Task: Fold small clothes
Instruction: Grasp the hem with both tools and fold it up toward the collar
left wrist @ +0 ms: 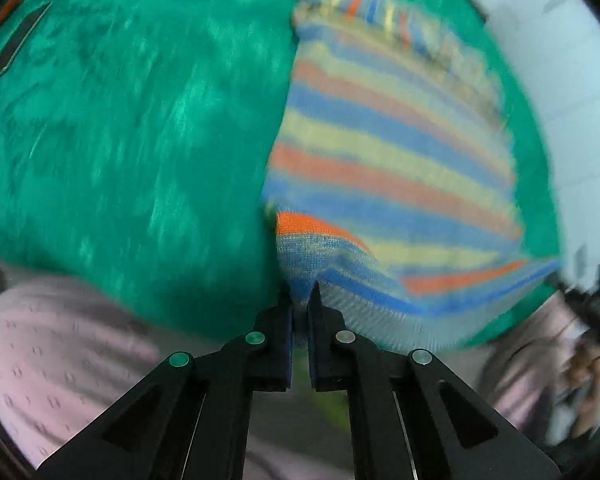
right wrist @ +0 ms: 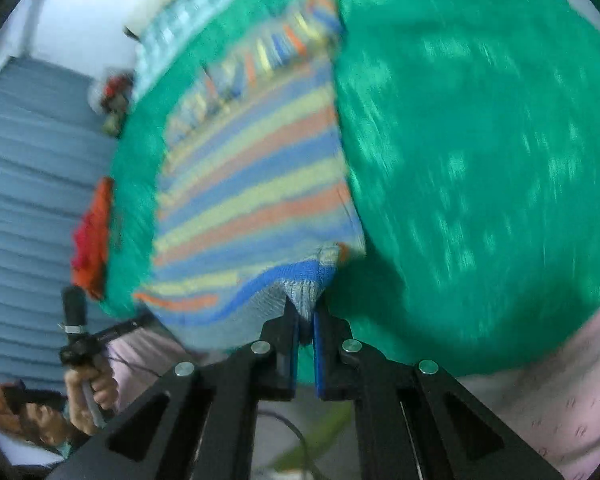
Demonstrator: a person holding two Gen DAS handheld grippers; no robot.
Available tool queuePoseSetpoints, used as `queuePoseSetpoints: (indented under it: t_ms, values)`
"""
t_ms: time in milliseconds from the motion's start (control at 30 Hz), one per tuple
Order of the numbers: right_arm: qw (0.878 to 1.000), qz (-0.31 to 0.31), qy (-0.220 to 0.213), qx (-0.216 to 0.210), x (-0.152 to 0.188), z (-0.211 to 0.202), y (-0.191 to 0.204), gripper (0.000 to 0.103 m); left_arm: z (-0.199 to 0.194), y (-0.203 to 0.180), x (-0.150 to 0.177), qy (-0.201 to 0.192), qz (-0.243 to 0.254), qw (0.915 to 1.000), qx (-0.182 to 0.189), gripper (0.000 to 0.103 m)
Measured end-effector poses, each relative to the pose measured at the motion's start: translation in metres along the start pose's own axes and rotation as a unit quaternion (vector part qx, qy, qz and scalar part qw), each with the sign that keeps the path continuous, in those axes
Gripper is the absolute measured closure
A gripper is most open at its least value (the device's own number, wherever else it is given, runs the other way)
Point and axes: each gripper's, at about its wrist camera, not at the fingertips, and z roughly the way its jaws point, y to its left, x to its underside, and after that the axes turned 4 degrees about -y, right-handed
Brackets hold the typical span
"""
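Observation:
A small knitted garment with blue, yellow and orange stripes [left wrist: 384, 160] lies on a green fuzzy blanket [left wrist: 132, 128]. My left gripper [left wrist: 301, 300] is shut on the garment's near left corner, lifted a little off the blanket. In the right wrist view the same striped garment [right wrist: 252, 184] stretches away, and my right gripper [right wrist: 306, 308] is shut on its near right corner. The near hem hangs between both grippers. Both views are blurred by motion.
A pink dotted sheet [left wrist: 60, 360] lies under the blanket's near edge. A dark flat object [left wrist: 16, 44] lies at the blanket's far left. A red-orange cloth [right wrist: 94, 236] sits at the blanket's left edge, with grey stairs [right wrist: 32, 184] beyond.

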Motion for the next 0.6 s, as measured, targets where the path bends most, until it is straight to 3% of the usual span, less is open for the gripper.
queuePoseSetpoints:
  t_ms: [167,333,467,600]
  values:
    - [0.997,-0.006,-0.072,-0.026,-0.055,-0.007,0.012,0.097,-0.002,-0.013,-0.072,-0.071,-0.015,0.9971,0.023,0.099]
    - [0.992,-0.022,-0.119,-0.021,-0.130,0.003,0.025,0.097,0.005,-0.015,-0.154,-0.116,-0.031,0.9919,0.044,0.099]
    - [0.990,-0.027,-0.138,-0.018,-0.187,0.024,0.034,0.097,0.030,-0.030,-0.219,-0.129,-0.033,0.9903,0.041,0.099]
    - [0.990,-0.028,-0.140,-0.009,-0.244,0.052,0.033,0.097,0.048,-0.031,-0.262,-0.124,-0.032,0.9914,0.025,0.099]
